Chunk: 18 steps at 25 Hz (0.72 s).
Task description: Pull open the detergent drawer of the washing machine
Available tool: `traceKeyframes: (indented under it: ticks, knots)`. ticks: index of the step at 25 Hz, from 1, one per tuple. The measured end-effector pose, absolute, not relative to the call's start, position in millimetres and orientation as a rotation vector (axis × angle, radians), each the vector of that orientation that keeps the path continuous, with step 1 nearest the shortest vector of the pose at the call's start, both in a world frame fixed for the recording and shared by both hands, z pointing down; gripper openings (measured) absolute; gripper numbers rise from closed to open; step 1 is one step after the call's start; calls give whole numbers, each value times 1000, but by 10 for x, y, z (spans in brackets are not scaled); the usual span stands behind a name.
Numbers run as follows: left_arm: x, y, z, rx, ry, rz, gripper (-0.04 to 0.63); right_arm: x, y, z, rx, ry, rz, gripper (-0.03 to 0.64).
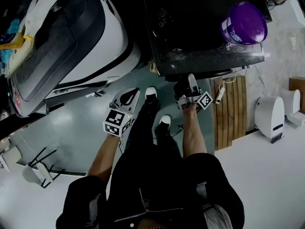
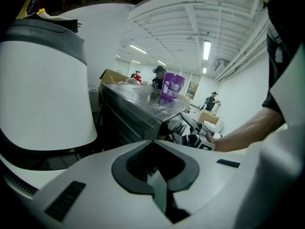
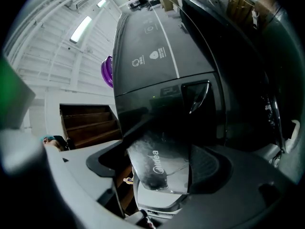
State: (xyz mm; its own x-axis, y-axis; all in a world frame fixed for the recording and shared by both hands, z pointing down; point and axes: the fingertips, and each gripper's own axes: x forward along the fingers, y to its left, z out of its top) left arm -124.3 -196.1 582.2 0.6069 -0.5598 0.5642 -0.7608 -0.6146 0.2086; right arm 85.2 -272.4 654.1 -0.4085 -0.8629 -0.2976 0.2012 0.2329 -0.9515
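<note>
Gripping: right gripper [image 3: 164, 142] jaws spread astride drawer front [image 3: 152, 168], 12 o'clock; pinch squarely, pull straight. Left gripper [image 2: 155, 149] jaws together.

Dark glossy detergent drawer [image 3: 159, 163] (Midea logo), upper front of black washing machine [image 3: 157, 56]

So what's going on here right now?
A person stands at the dark washing machine with a tool in each hand. The right tool is up at the machine's front, jaws wide with a glossy Midea-branded panel, apparently the detergent drawer front, between them, not visibly clamped. Whether the drawer is out yet is unclear. The left tool hangs lower, shut and empty.
</note>
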Motion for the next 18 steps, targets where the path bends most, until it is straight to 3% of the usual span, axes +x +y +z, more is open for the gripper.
traceKeyframes:
  ticks: [11,15,18]
  knots:
    - [-1250,-2022,5869,2386,-1049,639,21,858,-2666,6573,-629,1530,-1388,376]
    - [-1244,-2034,5881,2380,-1052,638,21,892,-2499,6606,-632,1518,-1404,304]
    - [-1230,-2054,5916,2379,-1043,635,21,903,-2496,6607,-644,1525,-1398,313]
